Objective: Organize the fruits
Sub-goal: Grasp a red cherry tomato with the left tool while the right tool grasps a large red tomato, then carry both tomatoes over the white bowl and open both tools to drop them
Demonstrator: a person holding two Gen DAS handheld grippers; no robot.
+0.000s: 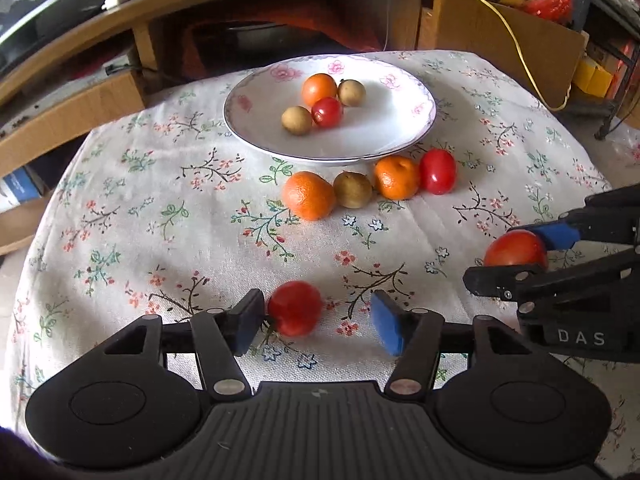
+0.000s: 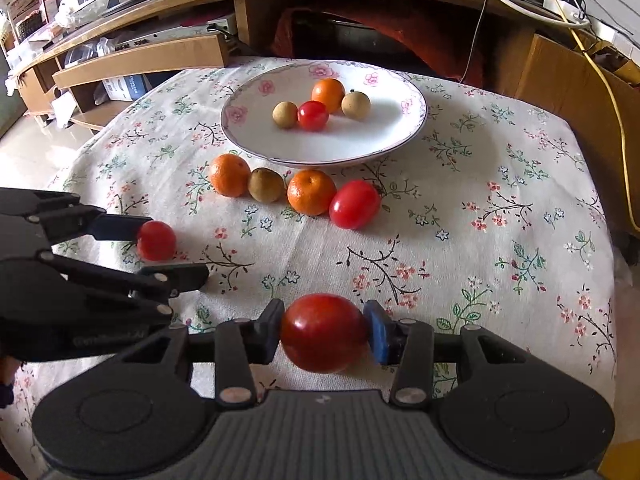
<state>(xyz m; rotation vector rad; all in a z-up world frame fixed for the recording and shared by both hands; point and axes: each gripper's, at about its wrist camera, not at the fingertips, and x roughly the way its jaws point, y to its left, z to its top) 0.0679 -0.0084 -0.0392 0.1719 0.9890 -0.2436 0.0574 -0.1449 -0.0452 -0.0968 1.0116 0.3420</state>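
Note:
My left gripper (image 1: 318,320) stands open low over the flowered cloth. A small red tomato (image 1: 295,308) lies between its fingers, against the left pad and clear of the blue right pad. My right gripper (image 2: 324,332) is shut on a larger red tomato (image 2: 324,332), held just above the cloth at the right. The white flowered plate (image 1: 380,128) at the back holds an orange (image 1: 319,89), a small tomato (image 1: 327,112) and two brown round fruits. In front of the plate lies a row: an orange (image 1: 308,196), a brown fruit (image 1: 353,189), another orange (image 1: 396,178) and a red tomato (image 1: 438,171).
The cloth (image 1: 160,208) covers a rounded table that drops off at both sides. Behind it stands a wooden desk (image 1: 140,12) with boxes underneath. A yellow cable (image 1: 516,44) hangs at the back right. Bare cloth lies left and right of the fruit row.

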